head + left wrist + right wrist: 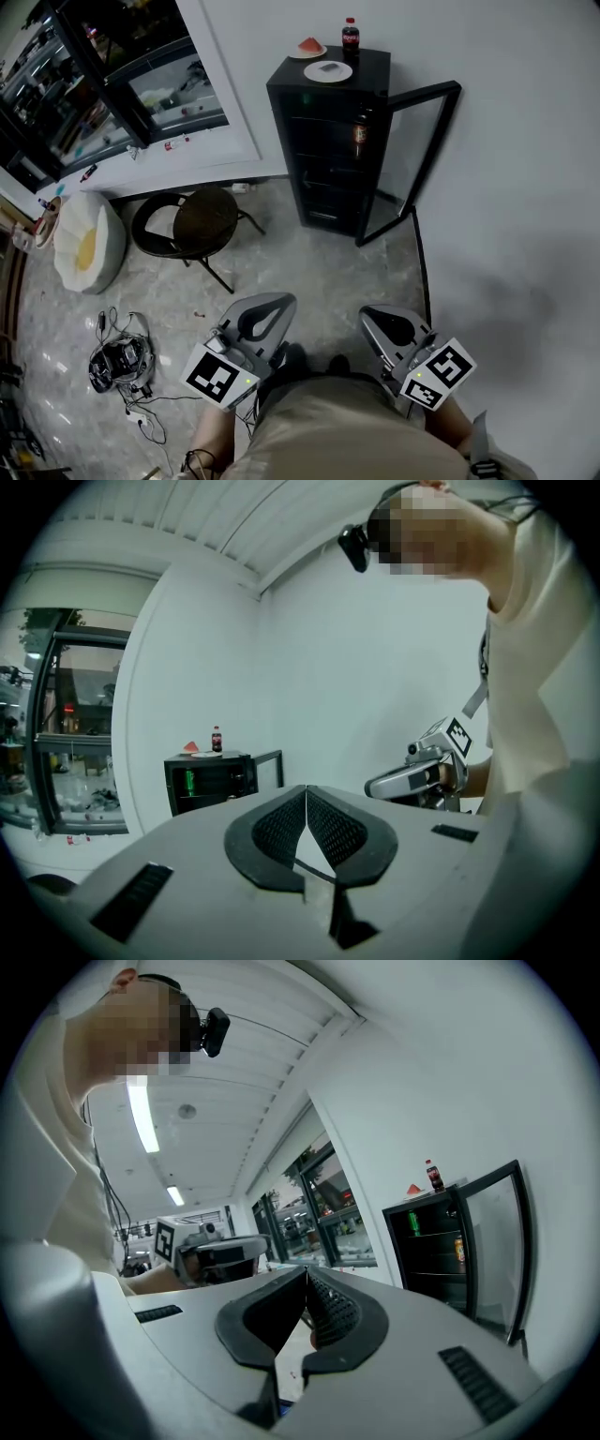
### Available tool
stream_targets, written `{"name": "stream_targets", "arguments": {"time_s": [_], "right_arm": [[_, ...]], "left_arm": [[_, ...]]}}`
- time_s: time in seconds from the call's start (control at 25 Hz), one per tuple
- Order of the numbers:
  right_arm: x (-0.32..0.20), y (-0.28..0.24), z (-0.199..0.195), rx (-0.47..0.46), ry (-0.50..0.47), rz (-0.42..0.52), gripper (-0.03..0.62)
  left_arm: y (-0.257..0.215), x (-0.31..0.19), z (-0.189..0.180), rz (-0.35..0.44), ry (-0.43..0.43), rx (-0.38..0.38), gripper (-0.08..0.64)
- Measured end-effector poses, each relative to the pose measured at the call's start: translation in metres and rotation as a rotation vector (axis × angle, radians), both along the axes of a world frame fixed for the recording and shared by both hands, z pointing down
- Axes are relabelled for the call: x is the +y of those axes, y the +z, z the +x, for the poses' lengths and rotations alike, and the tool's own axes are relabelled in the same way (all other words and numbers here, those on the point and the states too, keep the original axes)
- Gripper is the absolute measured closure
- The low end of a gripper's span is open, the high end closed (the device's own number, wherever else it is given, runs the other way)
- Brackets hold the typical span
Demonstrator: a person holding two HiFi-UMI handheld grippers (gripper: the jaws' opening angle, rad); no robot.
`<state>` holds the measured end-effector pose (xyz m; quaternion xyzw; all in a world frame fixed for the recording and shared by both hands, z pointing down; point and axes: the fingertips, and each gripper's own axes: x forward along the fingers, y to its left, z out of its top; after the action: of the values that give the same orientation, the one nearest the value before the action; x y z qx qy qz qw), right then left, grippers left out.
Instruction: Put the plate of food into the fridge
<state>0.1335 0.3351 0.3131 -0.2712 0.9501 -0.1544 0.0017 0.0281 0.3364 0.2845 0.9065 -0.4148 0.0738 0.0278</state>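
A black mini fridge [330, 141] stands against the wall with its glass door [412, 155] swung open to the right. On its top lie a white plate of food [328, 71], a plate with a red watermelon slice [307, 47] and a cola bottle [351, 37]. My left gripper [279, 302] and right gripper [368, 315] are held low in front of the person, far from the fridge. Both are shut and empty. In the left gripper view its jaws [306, 790] meet, with the fridge [211, 780] far off. In the right gripper view the tips [307, 1270] also touch.
A round dark stool [199, 220] stands left of the fridge, with a white cushion [86, 239] beyond it. Cables and a device [122, 361] lie on the floor at the left. A drink can [359, 134] sits inside the fridge. Glass windows [112, 84] line the left wall.
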Motion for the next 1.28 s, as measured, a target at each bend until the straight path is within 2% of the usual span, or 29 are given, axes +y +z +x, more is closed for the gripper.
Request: {"name": "stream_targets", "arguments": {"time_s": [0.2,0.36,0.52,0.92,1.16,1.28], "right_arm": [[-0.009,0.007,-0.003,0.001,0.005,-0.020,0.571],[-0.026,0.015,-0.001,0.034,0.043,-0.041,0.571],[-0.047,0.017,-0.009,0.042,0.079,-0.055,0.571],[-0.111,0.012,-0.061,0.080,0.117,-0.056,0.571],[-0.139,0.020,-0.098,0.141,0.140,-0.078,0.571],[-0.150,0.022,-0.118,0.165,0.139,-0.080,0.571]], "left_arm": [[0.009,-0.011,-0.001,0.003,0.016,0.009,0.551],[0.013,-0.025,0.001,-0.015,0.074,0.051,0.551],[0.014,-0.047,-0.010,-0.010,0.087,0.058,0.551],[0.014,-0.113,-0.058,0.006,0.139,0.072,0.551],[0.022,-0.138,-0.092,-0.016,0.200,0.134,0.550],[0.023,-0.149,-0.107,-0.004,0.214,0.136,0.549]]}}
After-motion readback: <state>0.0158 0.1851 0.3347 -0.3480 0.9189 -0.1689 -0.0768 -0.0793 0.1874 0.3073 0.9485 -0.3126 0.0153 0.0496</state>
